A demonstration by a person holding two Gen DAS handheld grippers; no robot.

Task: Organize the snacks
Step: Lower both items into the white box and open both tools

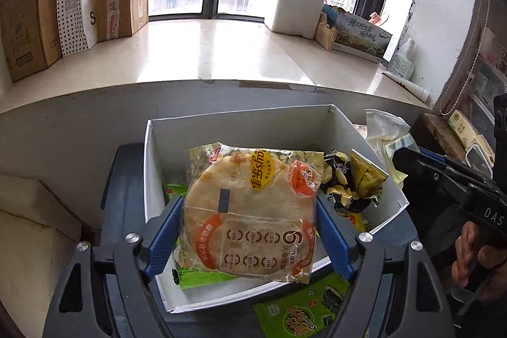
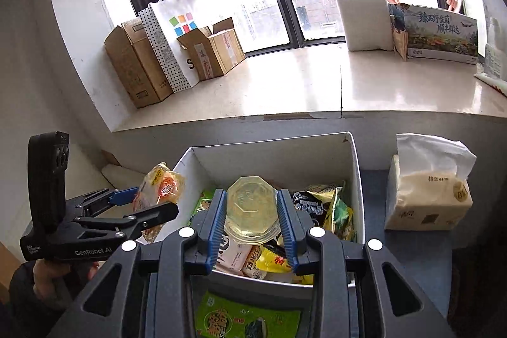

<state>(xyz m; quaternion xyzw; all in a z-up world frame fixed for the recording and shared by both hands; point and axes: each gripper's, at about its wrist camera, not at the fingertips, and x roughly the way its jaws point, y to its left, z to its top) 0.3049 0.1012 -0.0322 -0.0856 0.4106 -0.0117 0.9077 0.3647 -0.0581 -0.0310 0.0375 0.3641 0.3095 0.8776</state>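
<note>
My left gripper (image 1: 248, 206) is shut on a clear packet holding a round flat pancake (image 1: 250, 179), with both blue pads against its edges. It hangs over the near left part of a white cardboard box (image 1: 240, 116) full of snack bags. The right wrist view shows this gripper (image 2: 152, 198) and the pancake packet (image 2: 161, 186) at the box's left wall. My right gripper (image 2: 252, 227) is shut on a clear plastic jelly cup (image 2: 252, 208) above the box (image 2: 269, 140). Chip bags (image 2: 320, 205) lie inside.
A green snack packet (image 2: 247, 322) lies outside the box at its near side. A tissue pack (image 2: 427, 198) stands right of the box. Beyond it, a wide sill holds cardboard boxes (image 2: 136, 65), a paper bag (image 2: 177, 34), a white block (image 2: 364, 21) and a printed carton (image 2: 440, 34).
</note>
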